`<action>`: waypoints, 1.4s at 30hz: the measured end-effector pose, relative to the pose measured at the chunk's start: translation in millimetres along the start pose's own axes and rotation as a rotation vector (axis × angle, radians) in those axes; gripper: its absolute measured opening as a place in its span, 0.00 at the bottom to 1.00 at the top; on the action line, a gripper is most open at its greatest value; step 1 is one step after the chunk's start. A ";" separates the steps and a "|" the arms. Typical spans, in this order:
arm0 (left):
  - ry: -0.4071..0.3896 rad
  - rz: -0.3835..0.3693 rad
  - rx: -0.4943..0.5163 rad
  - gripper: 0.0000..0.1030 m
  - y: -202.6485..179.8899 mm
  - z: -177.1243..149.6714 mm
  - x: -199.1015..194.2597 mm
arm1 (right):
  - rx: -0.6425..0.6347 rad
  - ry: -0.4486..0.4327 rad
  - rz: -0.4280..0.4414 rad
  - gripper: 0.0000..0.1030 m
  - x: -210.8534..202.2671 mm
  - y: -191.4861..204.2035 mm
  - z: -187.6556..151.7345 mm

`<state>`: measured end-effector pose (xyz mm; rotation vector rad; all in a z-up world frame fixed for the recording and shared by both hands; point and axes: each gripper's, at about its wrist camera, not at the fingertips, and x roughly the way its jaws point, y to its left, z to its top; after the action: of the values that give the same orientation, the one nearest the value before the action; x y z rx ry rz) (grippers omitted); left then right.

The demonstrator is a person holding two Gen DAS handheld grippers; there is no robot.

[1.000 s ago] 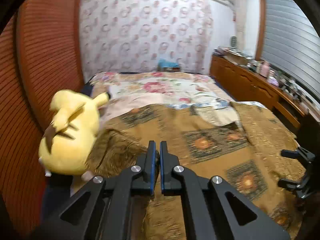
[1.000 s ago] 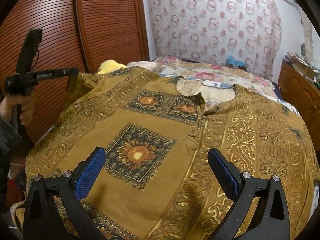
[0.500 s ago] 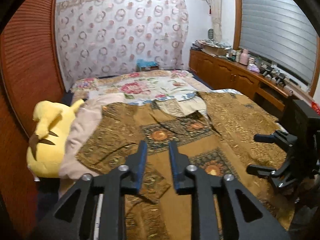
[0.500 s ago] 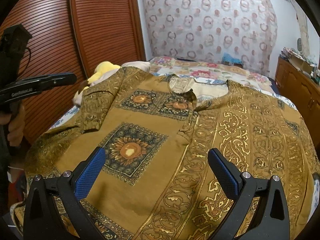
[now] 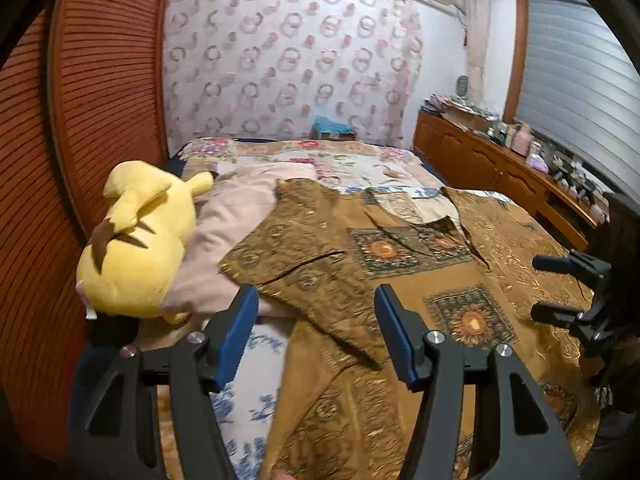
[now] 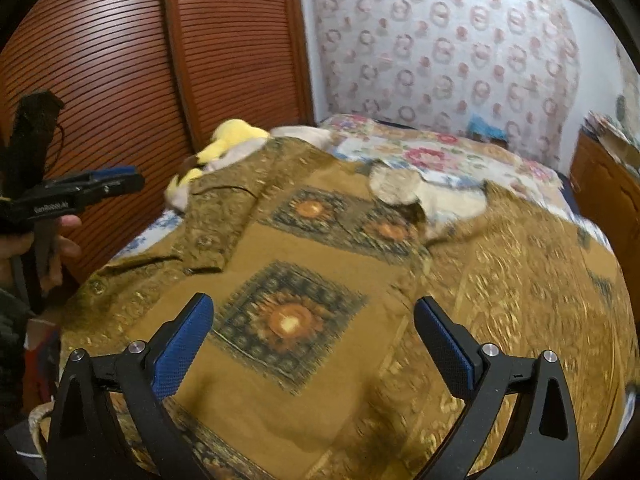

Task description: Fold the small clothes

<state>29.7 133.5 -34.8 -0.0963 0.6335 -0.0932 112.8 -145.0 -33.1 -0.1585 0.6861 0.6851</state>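
Observation:
A mustard-brown shirt with sunflower squares lies spread over the bed, collar at the far side. Its left sleeve lies folded inward on the body. My left gripper hovers over that sleeve with its jaws opening; the pads touch no cloth. In the right wrist view the left gripper sits at the left edge, clear of the shirt. My right gripper stands open above the shirt's lower front, empty. It also shows at the right of the left wrist view as the right gripper.
A yellow plush toy and a pink pillow lie at the bed's left edge beside a slatted wooden wardrobe. A floral sheet covers the far bed. A cluttered wooden dresser runs along the right wall.
My left gripper went from shut on the sleeve edge to open, and the sleeve dropped folded onto the shirt. The left gripper then drew back toward the bed's edge. The right gripper stayed open.

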 end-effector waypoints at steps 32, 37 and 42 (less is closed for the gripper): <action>-0.011 0.071 -0.067 0.69 35.1 -29.4 -15.9 | -0.357 0.227 0.077 0.74 179.4 115.8 62.4; -0.003 0.068 -0.064 0.69 31.6 -31.4 -13.5 | -0.298 0.183 0.008 0.71 177.3 93.2 68.0; 0.004 0.060 -0.059 0.70 27.7 -32.5 -10.8 | -0.228 0.173 -0.084 0.71 172.8 59.1 74.7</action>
<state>3.3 160.2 -57.8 -0.1343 0.6425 -0.0166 213.1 18.5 -79.6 -0.4583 0.7618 0.6723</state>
